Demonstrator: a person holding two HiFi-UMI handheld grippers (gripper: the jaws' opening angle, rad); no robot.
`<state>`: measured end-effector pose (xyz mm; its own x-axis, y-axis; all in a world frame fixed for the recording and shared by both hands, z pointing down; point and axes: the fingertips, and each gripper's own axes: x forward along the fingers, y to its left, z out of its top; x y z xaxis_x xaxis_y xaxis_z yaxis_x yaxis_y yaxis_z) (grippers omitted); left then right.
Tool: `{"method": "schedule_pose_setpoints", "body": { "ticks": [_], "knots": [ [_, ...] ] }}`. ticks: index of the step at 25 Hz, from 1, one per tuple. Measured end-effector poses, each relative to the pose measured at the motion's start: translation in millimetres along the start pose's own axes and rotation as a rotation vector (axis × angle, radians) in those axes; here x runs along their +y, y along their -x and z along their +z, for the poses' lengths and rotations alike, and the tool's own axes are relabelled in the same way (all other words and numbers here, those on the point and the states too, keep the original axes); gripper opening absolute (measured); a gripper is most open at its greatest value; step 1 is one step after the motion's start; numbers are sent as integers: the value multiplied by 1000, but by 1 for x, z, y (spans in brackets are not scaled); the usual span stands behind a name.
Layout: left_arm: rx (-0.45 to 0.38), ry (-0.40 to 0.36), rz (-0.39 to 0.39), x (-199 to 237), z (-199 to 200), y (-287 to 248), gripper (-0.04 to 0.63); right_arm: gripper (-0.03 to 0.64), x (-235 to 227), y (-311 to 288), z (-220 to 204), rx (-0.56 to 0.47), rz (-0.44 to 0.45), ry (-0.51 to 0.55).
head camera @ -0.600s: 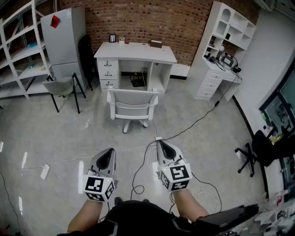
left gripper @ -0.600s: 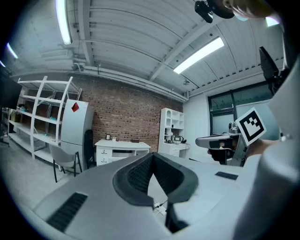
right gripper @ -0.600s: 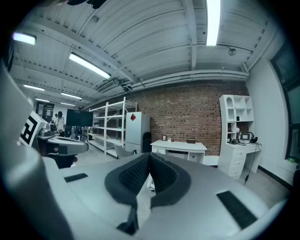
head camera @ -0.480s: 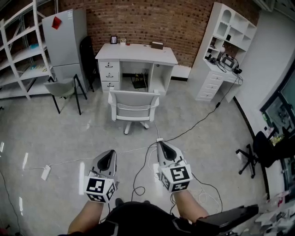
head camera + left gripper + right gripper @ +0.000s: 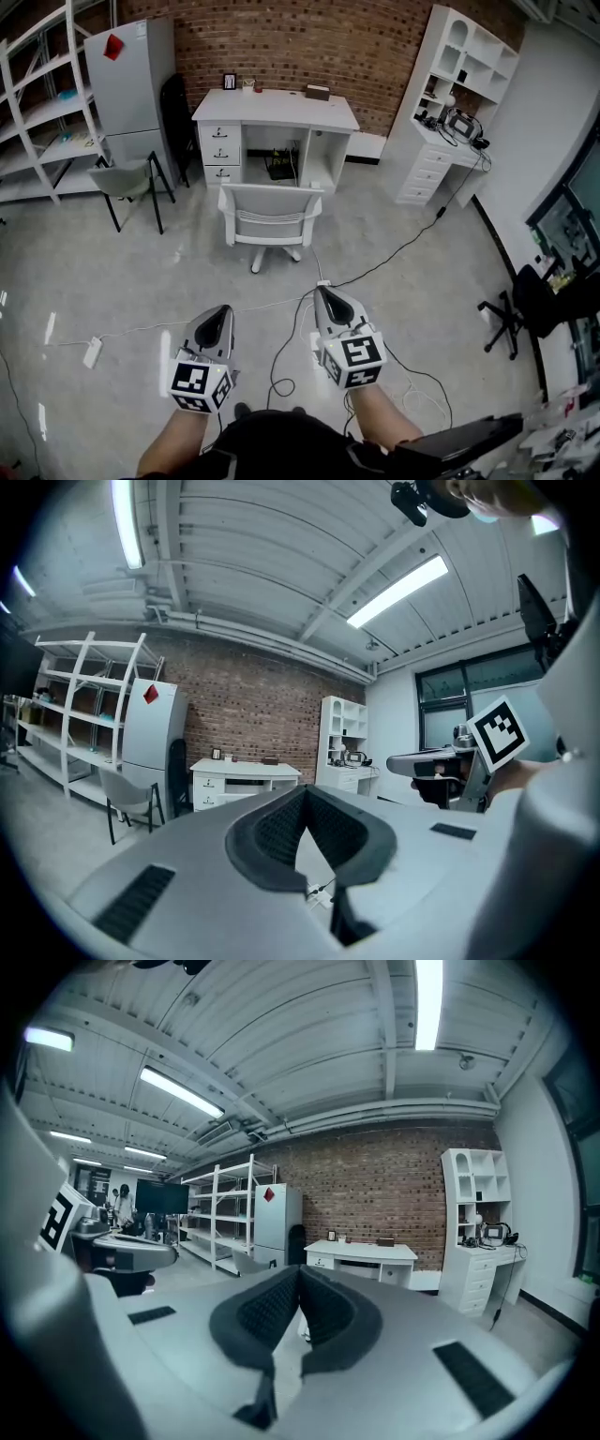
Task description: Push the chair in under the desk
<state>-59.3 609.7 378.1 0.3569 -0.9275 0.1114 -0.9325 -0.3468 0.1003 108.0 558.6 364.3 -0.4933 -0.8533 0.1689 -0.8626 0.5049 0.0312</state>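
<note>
Nearest, the left gripper (image 5: 221, 311) and the right gripper (image 5: 324, 293) are held side by side over the floor (image 5: 141, 272), both pointing toward the far wall. In the left gripper view the left gripper's (image 5: 306, 797) jaws are pressed together with nothing between them. In the right gripper view the right gripper's (image 5: 299, 1273) jaws are closed and empty too. Cables (image 5: 281, 370) loop on the floor under and just beyond the grippers, and a power strip (image 5: 92, 350) lies to the left.

Farther on stands the chair (image 5: 270, 215), white, with its back turned toward the person. It is well apart from both grippers and neither touches it. It lies straight ahead, in line with the gap between them. The chair is pulled out from the desk (image 5: 276, 107): it stands on open floor just before the desk's knee space, not under it.

Left of the desk are a grey chair (image 5: 126, 178), a fridge (image 5: 131, 75) and shelves (image 5: 42, 103). To the right stands a white cabinet (image 5: 455, 103), and nearer on the right a black chair (image 5: 511, 314). A brick wall (image 5: 309, 37) closes the far side.
</note>
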Motion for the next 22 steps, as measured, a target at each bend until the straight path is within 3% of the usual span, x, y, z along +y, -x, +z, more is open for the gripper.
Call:
{"method": "schedule_pose_setpoints", "body": {
  "ticks": [12, 22],
  "knots": [
    [-6, 14, -24, 26, 0, 18, 8, 6, 35, -10, 4, 8, 8, 17],
    [-20, 17, -43, 67, -8, 38, 8, 6, 65, -17, -2, 16, -46, 25]
  ]
}}
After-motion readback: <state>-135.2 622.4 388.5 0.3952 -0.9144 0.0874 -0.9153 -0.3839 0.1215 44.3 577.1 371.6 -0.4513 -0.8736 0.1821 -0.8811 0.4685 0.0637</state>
